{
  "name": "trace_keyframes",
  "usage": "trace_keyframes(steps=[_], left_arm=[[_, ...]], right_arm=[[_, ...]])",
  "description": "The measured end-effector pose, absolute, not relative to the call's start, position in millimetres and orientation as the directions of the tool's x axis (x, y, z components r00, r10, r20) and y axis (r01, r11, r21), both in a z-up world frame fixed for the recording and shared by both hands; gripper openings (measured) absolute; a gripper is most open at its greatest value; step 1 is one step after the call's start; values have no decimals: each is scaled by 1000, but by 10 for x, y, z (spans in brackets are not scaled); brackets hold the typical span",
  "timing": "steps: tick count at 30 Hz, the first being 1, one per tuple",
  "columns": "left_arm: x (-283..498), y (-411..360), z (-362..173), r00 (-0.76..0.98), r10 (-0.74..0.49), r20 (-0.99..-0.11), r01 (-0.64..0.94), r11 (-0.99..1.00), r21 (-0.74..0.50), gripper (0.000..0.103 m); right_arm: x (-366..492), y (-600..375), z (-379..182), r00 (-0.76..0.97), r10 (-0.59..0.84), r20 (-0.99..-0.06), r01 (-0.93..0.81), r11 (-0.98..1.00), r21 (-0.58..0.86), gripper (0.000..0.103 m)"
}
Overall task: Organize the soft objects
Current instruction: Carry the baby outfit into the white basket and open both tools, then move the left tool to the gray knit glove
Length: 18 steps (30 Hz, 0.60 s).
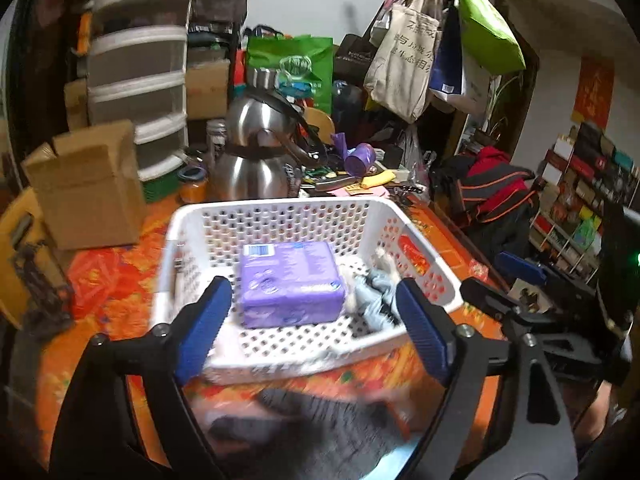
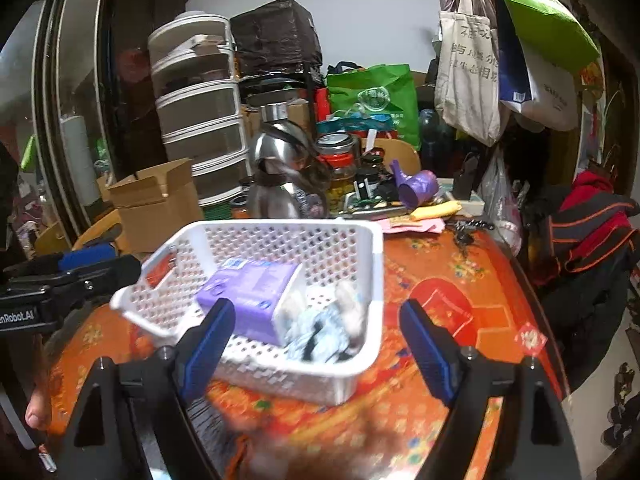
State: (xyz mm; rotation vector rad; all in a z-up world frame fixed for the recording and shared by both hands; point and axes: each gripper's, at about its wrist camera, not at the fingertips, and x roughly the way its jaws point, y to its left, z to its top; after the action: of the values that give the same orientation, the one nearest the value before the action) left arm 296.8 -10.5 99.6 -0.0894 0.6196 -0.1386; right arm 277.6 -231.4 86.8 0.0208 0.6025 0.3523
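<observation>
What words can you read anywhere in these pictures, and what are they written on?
"enRobot.AI": white letters, cut off at the frame edge, on the black body of the left gripper.
Beige canvas tote bag: dark printed characters, too blurred to read.
Purple soft pack in the white perforated plastic basket: print too small.

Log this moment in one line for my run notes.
left claw open | right claw open | purple pack, grey cloth in basket

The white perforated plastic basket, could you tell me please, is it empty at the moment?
No, the white perforated plastic basket holds a purple plastic-wrapped pack and a pale blue-grey cloth.
</observation>
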Motion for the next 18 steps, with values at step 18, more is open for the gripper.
trace_keyframes(steps=[18], left_arm=[[1889,545,-303,711,-130,-691,7,984,-178,95]], right_arm=[[1817,-2007,-121,585,498,-641,-417,862,289,68]])
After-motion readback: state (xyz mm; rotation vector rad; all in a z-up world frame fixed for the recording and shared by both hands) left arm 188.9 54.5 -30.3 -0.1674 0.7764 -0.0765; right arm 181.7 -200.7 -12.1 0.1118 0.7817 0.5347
